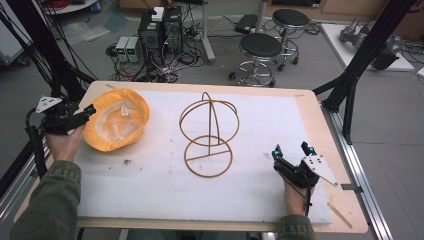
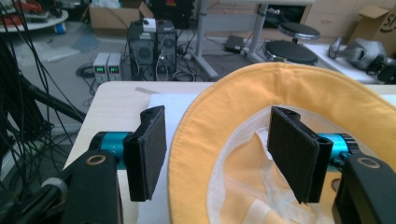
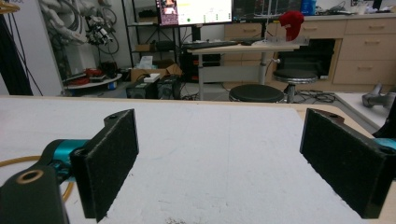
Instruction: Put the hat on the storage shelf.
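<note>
An orange-yellow hat (image 1: 117,120) lies crown down at the left of the white mat (image 1: 150,190), its pale lining facing up. My left gripper (image 1: 90,111) reaches it from the left edge and straddles the brim. In the left gripper view the hat (image 2: 280,88) has one pad outside the brim and one inside; the left gripper (image 2: 219,116) is open, with a gap beside the pads. A brown wire hat stand (image 1: 209,135) stands mid-mat. My right gripper (image 1: 291,149) rests open at the front right, nothing between its jaws (image 3: 219,135). A piece of the stand's ring (image 3: 14,161) shows at the left.
Black frame poles rise at the left (image 1: 30,45) and the right (image 1: 360,60) of the wooden table (image 1: 320,125). Beyond the far edge are two stools (image 1: 260,50), computer boxes (image 1: 160,30) and tangled cables on the floor.
</note>
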`<action>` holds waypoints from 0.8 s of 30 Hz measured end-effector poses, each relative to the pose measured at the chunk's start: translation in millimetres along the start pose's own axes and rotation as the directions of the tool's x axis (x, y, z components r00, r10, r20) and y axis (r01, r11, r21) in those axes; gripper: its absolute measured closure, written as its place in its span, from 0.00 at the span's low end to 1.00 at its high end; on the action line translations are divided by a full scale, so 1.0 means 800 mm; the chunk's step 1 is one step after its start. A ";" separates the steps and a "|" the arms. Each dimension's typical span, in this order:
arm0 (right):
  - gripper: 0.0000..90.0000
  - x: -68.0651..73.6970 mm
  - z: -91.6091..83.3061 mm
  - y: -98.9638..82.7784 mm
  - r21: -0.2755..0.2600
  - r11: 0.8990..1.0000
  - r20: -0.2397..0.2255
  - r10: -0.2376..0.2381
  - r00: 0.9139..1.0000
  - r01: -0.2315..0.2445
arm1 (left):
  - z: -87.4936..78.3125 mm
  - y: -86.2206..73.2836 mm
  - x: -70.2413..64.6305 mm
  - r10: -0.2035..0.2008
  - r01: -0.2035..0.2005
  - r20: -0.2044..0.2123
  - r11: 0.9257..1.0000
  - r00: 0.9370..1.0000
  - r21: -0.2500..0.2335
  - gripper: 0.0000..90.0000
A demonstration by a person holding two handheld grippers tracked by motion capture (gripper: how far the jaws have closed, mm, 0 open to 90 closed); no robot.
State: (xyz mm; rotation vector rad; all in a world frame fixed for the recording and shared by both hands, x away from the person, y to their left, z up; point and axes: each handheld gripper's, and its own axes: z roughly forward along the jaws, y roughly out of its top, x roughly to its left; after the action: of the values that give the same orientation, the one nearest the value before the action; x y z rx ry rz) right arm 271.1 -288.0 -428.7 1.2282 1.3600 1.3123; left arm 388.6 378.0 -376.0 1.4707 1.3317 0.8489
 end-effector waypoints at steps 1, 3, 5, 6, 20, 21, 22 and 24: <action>0.12 0.000 0.000 0.000 0.001 1.000 -0.001 -0.002 1.000 0.002 | 0.002 0.000 0.001 -0.008 0.008 0.000 1.000 1.000 -0.005 0.42; 0.12 0.000 0.000 0.000 0.002 1.000 -0.007 -0.003 1.000 0.003 | 0.009 0.000 0.002 -0.006 0.006 0.004 1.000 1.000 0.006 0.42; 0.12 0.001 0.001 0.000 0.004 1.000 -0.010 -0.008 1.000 0.008 | 0.018 0.001 0.004 0.007 -0.007 0.006 0.999 1.000 0.035 0.42; 0.12 0.001 0.001 -0.001 0.009 1.000 -0.014 -0.003 1.000 0.003 | 0.022 0.002 0.006 0.005 -0.005 0.008 0.999 1.000 0.046 0.42; 0.12 0.004 0.003 -0.002 0.014 1.000 -0.028 -0.025 0.999 0.025 | 0.051 -0.008 0.031 -0.069 0.064 0.045 0.992 0.997 0.108 0.43; 0.12 0.005 0.003 -0.002 0.019 1.000 -0.028 -0.018 0.999 0.018 | 0.053 -0.010 0.032 -0.075 0.068 0.052 0.990 0.996 0.122 0.43; 0.12 0.005 0.003 -0.002 0.020 1.000 -0.030 -0.017 0.999 0.018 | 0.055 -0.012 0.034 -0.081 0.072 0.057 0.987 0.995 0.142 0.43; 0.12 0.006 0.002 -0.002 0.014 1.000 -0.027 -0.023 0.999 0.023 | 0.057 -0.015 0.035 -0.089 0.077 0.068 0.983 0.994 0.165 0.43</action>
State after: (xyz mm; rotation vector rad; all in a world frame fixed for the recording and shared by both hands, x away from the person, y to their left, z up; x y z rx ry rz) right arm 272.2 -282.9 -429.8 1.2051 1.4011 1.3096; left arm 432.2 396.4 -404.3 1.5447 1.4229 0.6375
